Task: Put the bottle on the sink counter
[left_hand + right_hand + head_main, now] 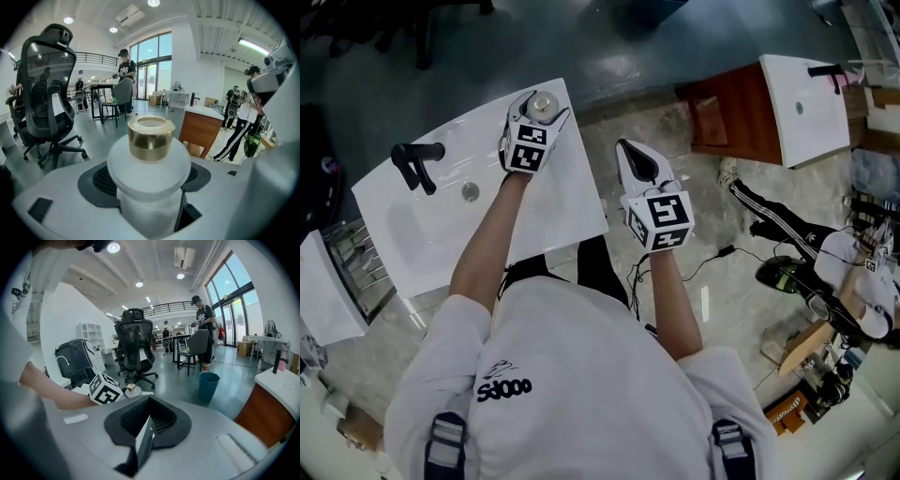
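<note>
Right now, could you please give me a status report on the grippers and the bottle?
Left gripper shut on bottle, at sink counter far corner; touchdown not visible. Right gripper shut, empty, beside the counter. Faucet well clear.

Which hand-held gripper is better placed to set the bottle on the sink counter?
Left. The left hand-held gripper is shut on the gold-capped bottle over the sink counter; the right hand-held gripper is shut, empty, beside the counter.
</note>
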`<state>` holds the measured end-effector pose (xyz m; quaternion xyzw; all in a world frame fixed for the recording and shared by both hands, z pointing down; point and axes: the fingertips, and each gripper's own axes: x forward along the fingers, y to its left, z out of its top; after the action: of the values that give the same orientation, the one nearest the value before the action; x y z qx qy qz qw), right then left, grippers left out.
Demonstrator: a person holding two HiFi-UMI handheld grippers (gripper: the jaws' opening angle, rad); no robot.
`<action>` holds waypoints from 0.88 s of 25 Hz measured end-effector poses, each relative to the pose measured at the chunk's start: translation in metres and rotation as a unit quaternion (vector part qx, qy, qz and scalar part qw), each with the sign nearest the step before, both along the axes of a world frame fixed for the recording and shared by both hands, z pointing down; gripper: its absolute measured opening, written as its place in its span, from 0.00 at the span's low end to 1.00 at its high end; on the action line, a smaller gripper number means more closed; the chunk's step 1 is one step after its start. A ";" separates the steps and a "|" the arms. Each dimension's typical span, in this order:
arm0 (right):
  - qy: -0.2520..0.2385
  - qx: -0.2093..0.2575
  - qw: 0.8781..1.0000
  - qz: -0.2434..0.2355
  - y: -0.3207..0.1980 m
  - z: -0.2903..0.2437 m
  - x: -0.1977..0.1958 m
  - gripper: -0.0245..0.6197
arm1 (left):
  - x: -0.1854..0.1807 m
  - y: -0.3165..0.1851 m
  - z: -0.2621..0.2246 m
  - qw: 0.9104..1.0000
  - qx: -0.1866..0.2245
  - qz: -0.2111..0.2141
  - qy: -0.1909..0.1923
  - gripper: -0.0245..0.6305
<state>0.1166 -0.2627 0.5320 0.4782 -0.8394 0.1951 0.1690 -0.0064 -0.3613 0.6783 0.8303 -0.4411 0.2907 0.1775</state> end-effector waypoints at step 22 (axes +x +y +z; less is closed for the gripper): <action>-0.008 0.036 0.999 -0.037 -0.031 -0.045 -0.004 0.05 | -0.047 0.039 -0.041 0.998 0.023 -0.061 0.025 0.58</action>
<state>0.1129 -0.2936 0.4871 0.4513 -0.8643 0.1619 0.1522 -0.0533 -0.3222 0.6375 0.8128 -0.4927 0.2485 0.1868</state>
